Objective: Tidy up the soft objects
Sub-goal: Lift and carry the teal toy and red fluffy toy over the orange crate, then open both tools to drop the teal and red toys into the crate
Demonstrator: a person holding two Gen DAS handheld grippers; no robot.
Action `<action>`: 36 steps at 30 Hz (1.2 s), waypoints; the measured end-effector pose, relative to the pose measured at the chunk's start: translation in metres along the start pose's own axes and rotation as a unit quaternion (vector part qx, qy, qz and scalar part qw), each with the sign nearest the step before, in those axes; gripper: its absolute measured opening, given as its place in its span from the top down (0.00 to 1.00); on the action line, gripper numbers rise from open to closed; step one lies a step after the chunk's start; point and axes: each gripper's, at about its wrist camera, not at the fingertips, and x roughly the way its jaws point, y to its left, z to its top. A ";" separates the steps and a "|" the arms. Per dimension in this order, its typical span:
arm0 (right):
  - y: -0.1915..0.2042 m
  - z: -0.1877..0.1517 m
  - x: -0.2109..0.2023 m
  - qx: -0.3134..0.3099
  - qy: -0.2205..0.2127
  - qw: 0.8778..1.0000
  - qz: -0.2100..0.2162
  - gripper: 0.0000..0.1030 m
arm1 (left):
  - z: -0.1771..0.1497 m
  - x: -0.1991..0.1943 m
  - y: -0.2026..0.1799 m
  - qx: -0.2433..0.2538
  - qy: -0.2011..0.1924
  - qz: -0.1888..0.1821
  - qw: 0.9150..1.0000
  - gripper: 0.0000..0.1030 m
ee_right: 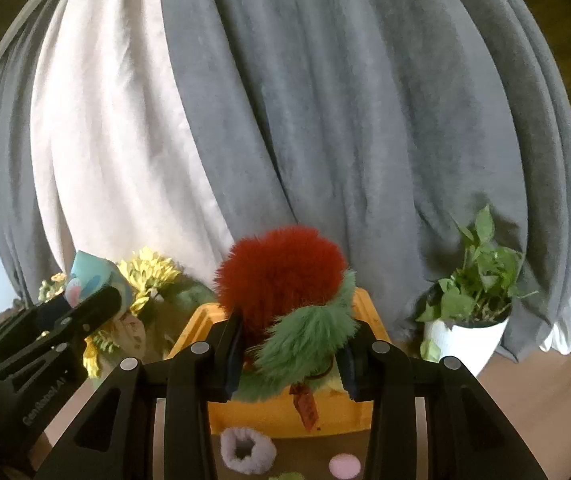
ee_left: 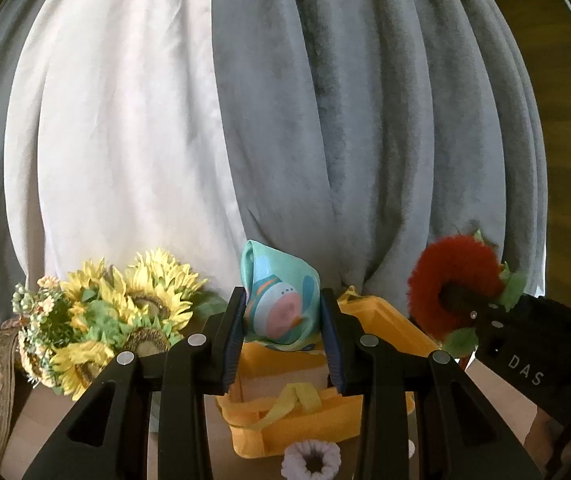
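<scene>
My left gripper point(ee_left: 283, 320) is shut on a teal printed fabric pouch point(ee_left: 281, 300) and holds it above the open orange storage box point(ee_left: 285, 420). My right gripper point(ee_right: 291, 344) is shut on a furry red and green plush flower point(ee_right: 285, 280), held over the same orange box point(ee_right: 325, 412). In the left wrist view the plush flower point(ee_left: 455, 280) and the right gripper point(ee_left: 481, 312) show at right. In the right wrist view the pouch point(ee_right: 93, 276) and the left gripper point(ee_right: 81, 304) show at left. A lilac fluffy scrunchie point(ee_left: 311, 460) lies on the table in front of the box; it also shows in the right wrist view point(ee_right: 247, 450).
A sunflower bouquet point(ee_left: 113, 312) stands left of the box. A potted green plant in a white pot point(ee_right: 469, 320) stands at right. Grey and white curtains point(ee_right: 285, 120) hang close behind. A small pink round pad point(ee_right: 344, 465) lies on the brown table point(ee_right: 545, 408).
</scene>
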 end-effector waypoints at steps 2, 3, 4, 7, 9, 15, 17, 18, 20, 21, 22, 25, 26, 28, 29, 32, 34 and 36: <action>0.000 0.002 0.008 0.002 0.002 1.000 0.002 0.61 | 0.003 0.009 0.002 -0.004 0.003 -0.004 1.000 0.66; 0.000 0.003 0.012 0.003 0.003 1.000 0.002 0.61 | 0.005 0.014 0.003 -0.005 0.005 -0.005 1.000 0.66; 0.000 0.004 0.017 0.003 0.004 1.000 0.002 0.61 | 0.006 0.018 0.003 -0.007 0.005 -0.006 1.000 0.66; -0.001 0.008 0.029 0.004 0.006 1.000 -0.001 0.61 | 0.007 0.031 0.006 -0.011 0.010 -0.010 1.000 0.66; -0.001 0.010 0.037 0.004 0.007 1.000 -0.003 0.61 | 0.008 0.039 0.006 -0.010 0.012 -0.009 1.000 0.66; -0.004 0.014 0.063 0.000 0.021 1.000 -0.014 0.61 | 0.007 0.070 0.010 -0.010 0.036 -0.012 0.999 0.66; -0.004 0.014 0.069 -0.005 0.027 0.999 -0.020 0.61 | 0.006 0.082 0.012 -0.014 0.046 -0.017 0.999 0.66; -0.005 0.014 0.075 -0.006 0.032 0.999 -0.021 0.61 | 0.005 0.087 0.013 -0.016 0.049 -0.022 0.998 0.66; -0.007 0.015 0.084 -0.005 0.039 0.999 -0.021 0.61 | 0.004 0.097 0.013 -0.018 0.057 -0.024 0.998 0.66; -0.008 0.015 0.090 -0.007 0.046 0.999 -0.023 0.61 | 0.003 0.103 0.014 -0.018 0.063 -0.025 0.998 0.66; -0.008 0.014 0.095 -0.008 0.052 0.998 -0.023 0.61 | 0.002 0.109 0.014 -0.019 0.068 -0.027 0.997 0.66; -0.010 0.012 0.111 -0.006 0.072 0.997 -0.022 0.61 | -0.002 0.124 0.014 -0.016 0.086 -0.027 0.996 0.66; -0.012 0.011 0.117 -0.004 0.080 0.997 -0.021 0.61 | -0.003 0.129 0.014 -0.016 0.093 -0.029 0.995 0.66; -0.013 0.007 0.127 -0.003 0.097 0.995 -0.022 0.61 | -0.007 0.142 0.015 -0.016 0.111 -0.033 0.993 0.66; -0.014 0.005 0.133 -0.003 0.106 0.994 -0.022 0.61 | -0.009 0.148 0.014 -0.014 0.119 -0.033 0.992 0.66; -0.017 0.000 0.148 -0.002 0.131 0.991 -0.025 0.61 | -0.015 0.162 0.014 -0.008 0.140 -0.034 0.990 0.66; -0.019 -0.004 0.157 -0.003 0.143 0.989 -0.028 0.61 | -0.020 0.170 0.013 -0.005 0.155 -0.033 0.987 0.66; -0.021 -0.007 0.166 -0.005 0.159 0.987 -0.031 0.61 | -0.025 0.177 0.013 -0.003 0.166 -0.033 0.986 0.66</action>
